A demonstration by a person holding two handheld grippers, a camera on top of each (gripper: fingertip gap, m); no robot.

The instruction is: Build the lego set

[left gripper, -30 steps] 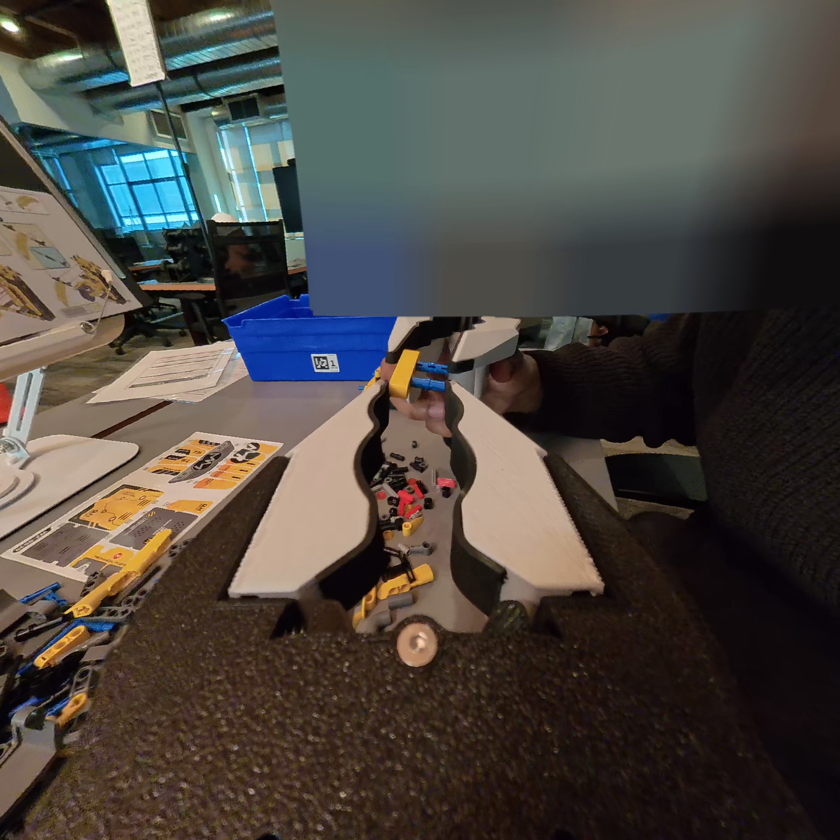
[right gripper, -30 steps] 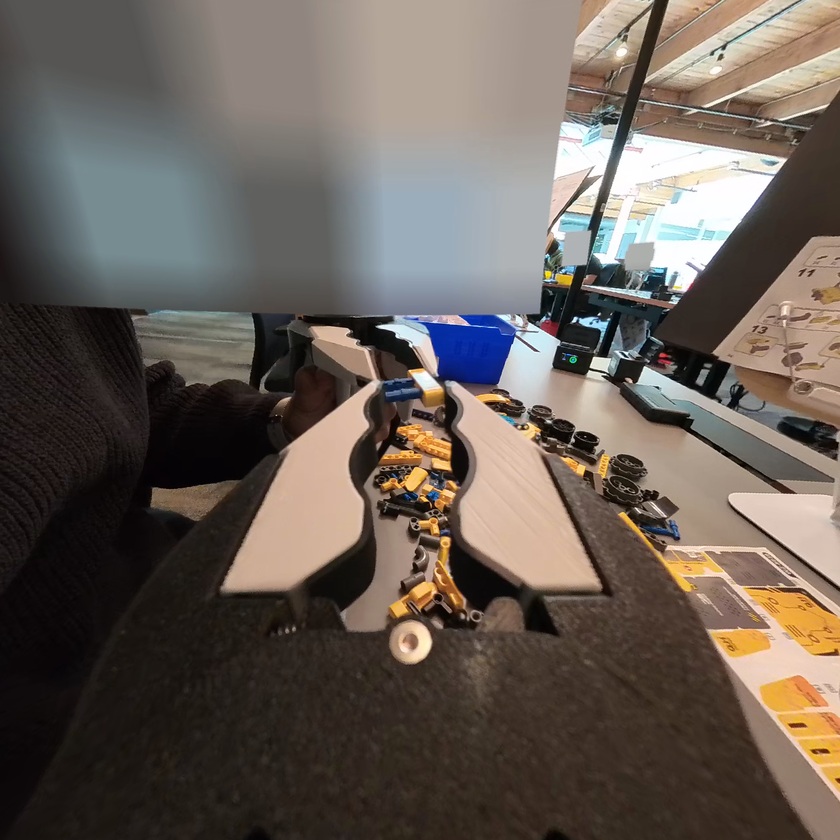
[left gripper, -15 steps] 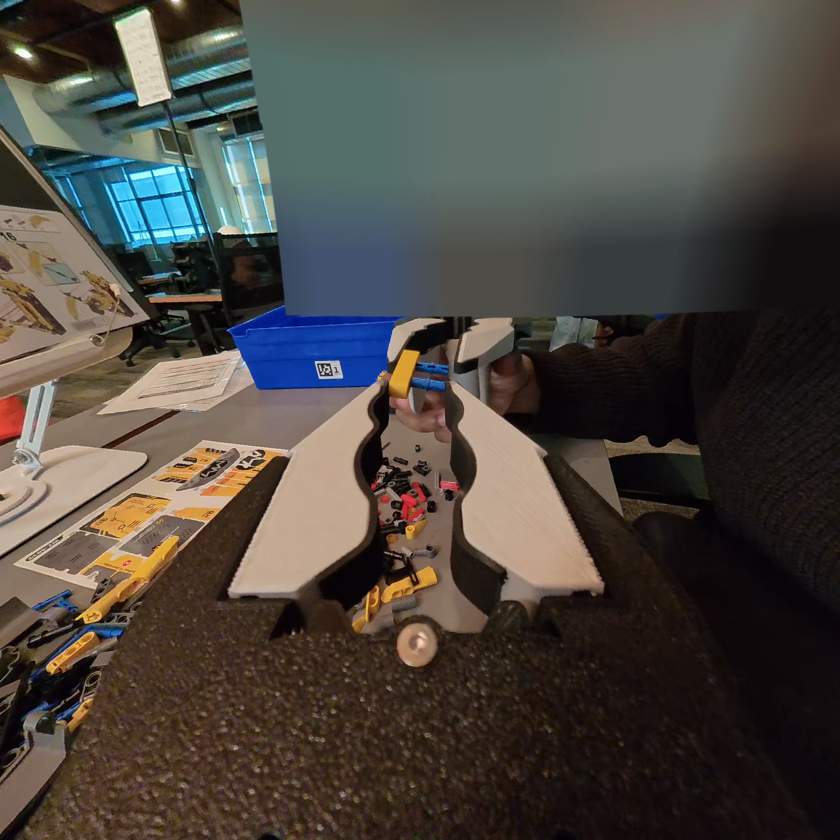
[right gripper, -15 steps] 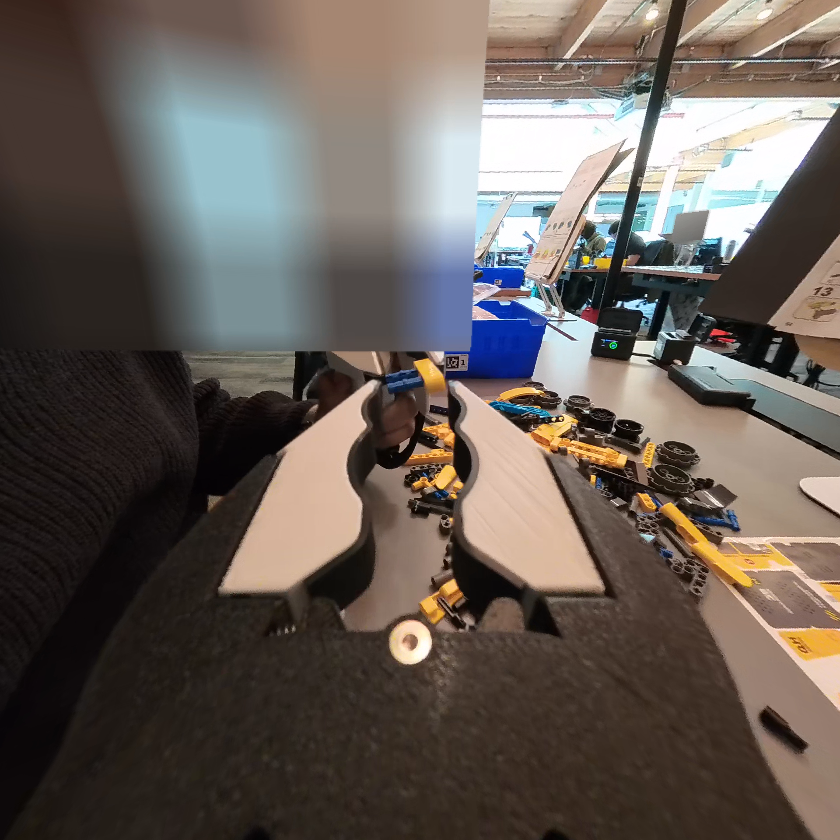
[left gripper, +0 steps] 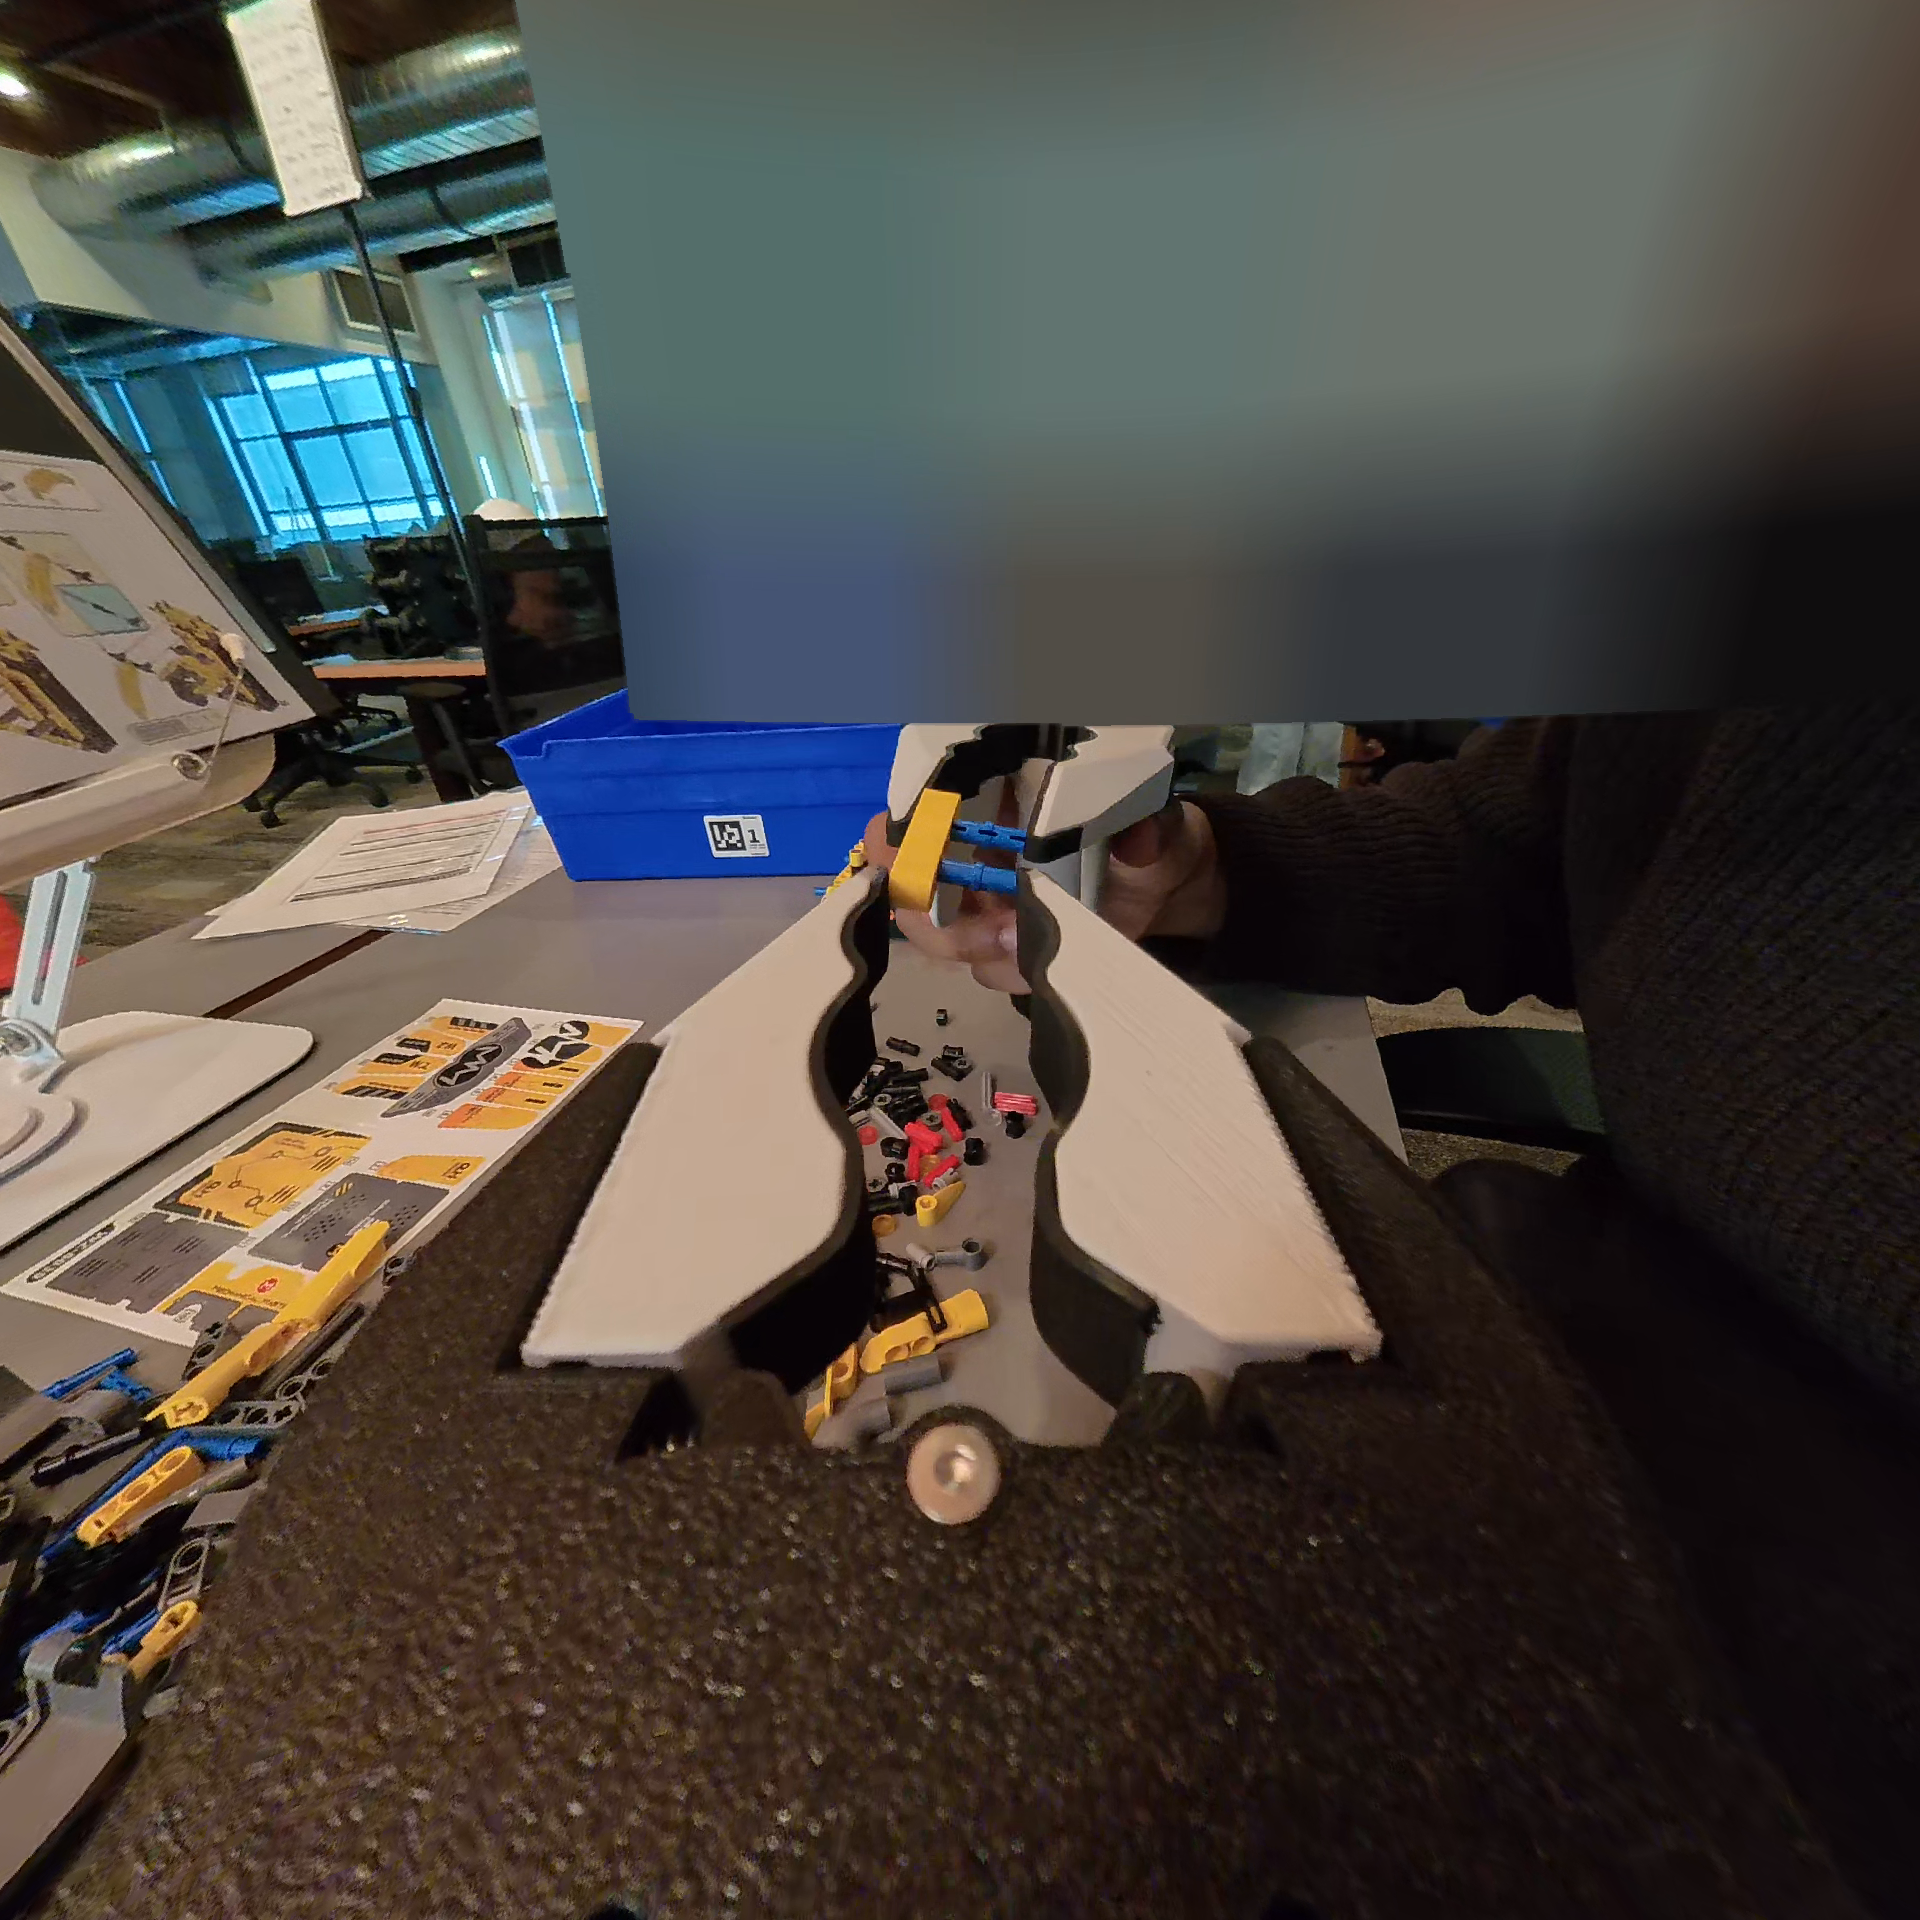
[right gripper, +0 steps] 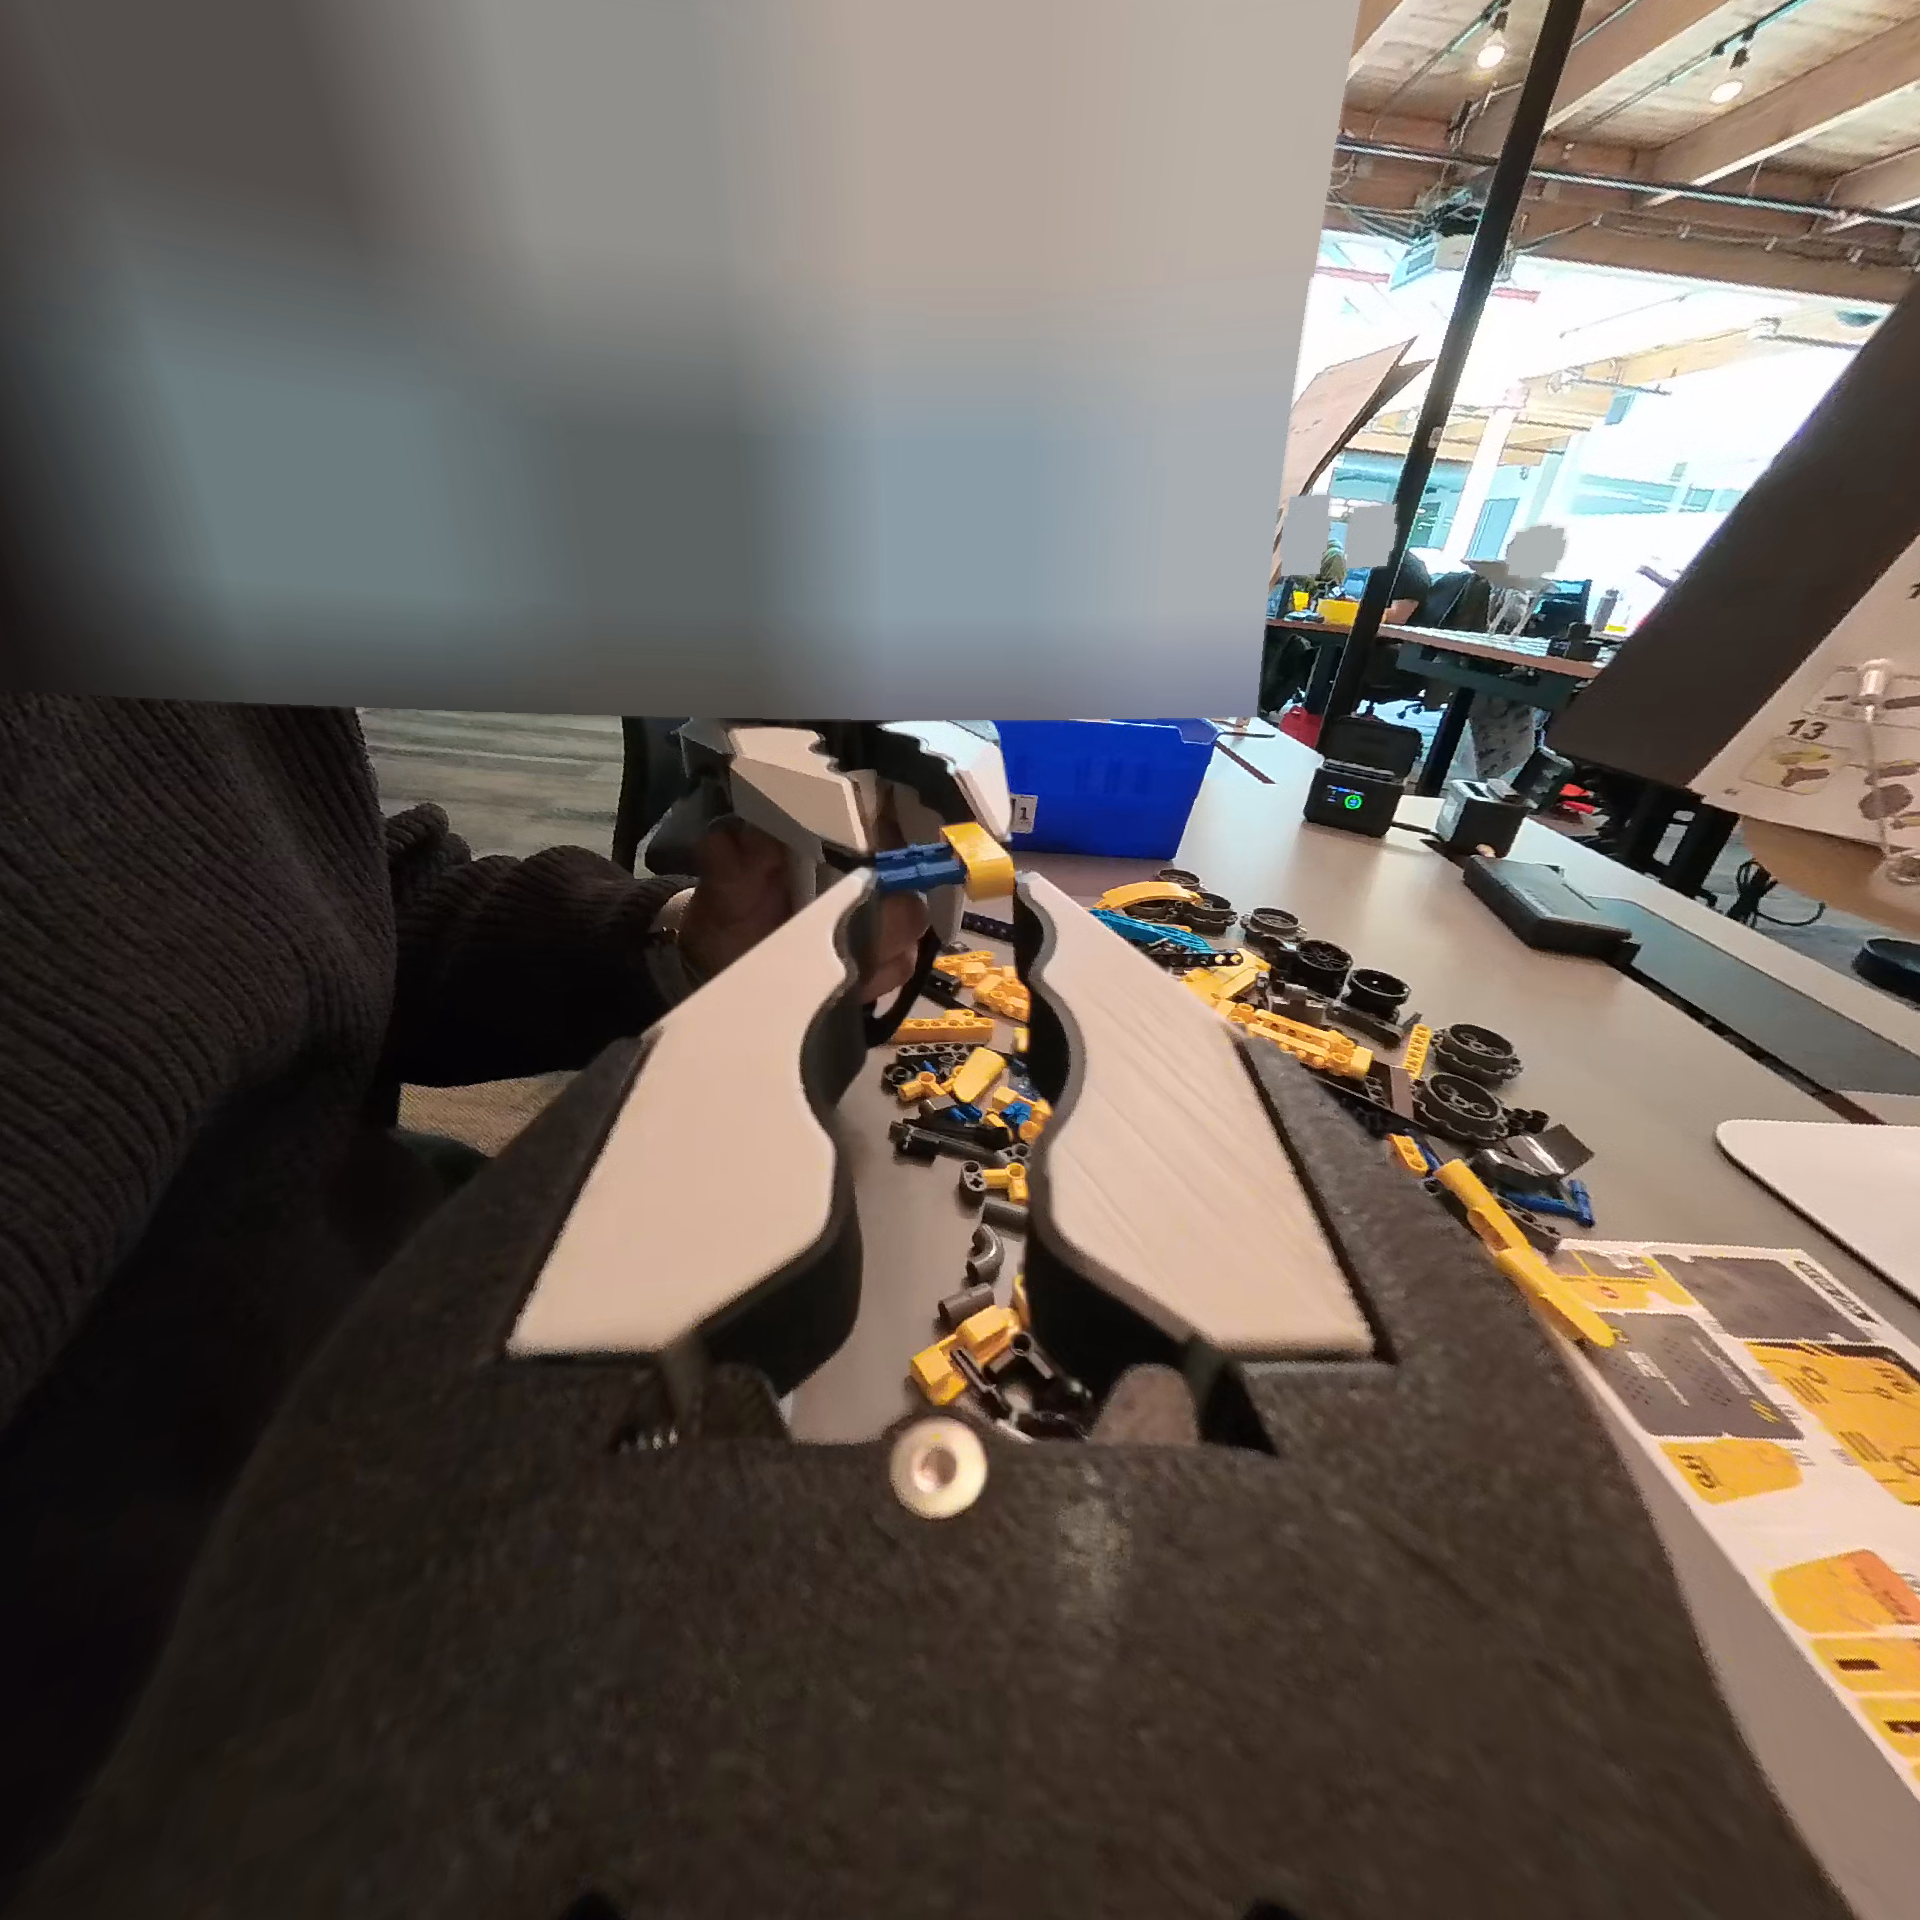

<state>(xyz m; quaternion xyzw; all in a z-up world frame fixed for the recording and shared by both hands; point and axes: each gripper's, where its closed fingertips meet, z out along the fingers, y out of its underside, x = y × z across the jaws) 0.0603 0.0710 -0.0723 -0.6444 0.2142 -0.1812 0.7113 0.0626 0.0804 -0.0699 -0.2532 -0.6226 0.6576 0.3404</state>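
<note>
Yellow, blue-pinned: pinching one small beam (left gripper: 925, 850) from both ends, centre frame.
Clamping with left gripper (left gripper: 951, 899) and right gripper (right gripper: 940, 883) alike, apparently; hovering over loose parts (left gripper: 925, 1132) on grey table (left gripper: 582, 945), blue bin (left gripper: 675, 790) behind.

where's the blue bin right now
The blue bin sits at the table's far edge: upper middle in the left wrist view, just left of the gripper tips, right of the papers; in the right wrist view behind them.

1. My left claw (left gripper: 951, 883) meets my right claw (right gripper: 940, 871) tip to tip; nothing passes between them.
2. Below them, loose bricks (right gripper: 971, 1070) litter the desk (right gripper: 1299, 873).
3. Beyond stands a blue bin (left gripper: 675, 795).
4. Bare desk lies between the bin and the sticker sheet (left gripper: 312, 1153).
</note>
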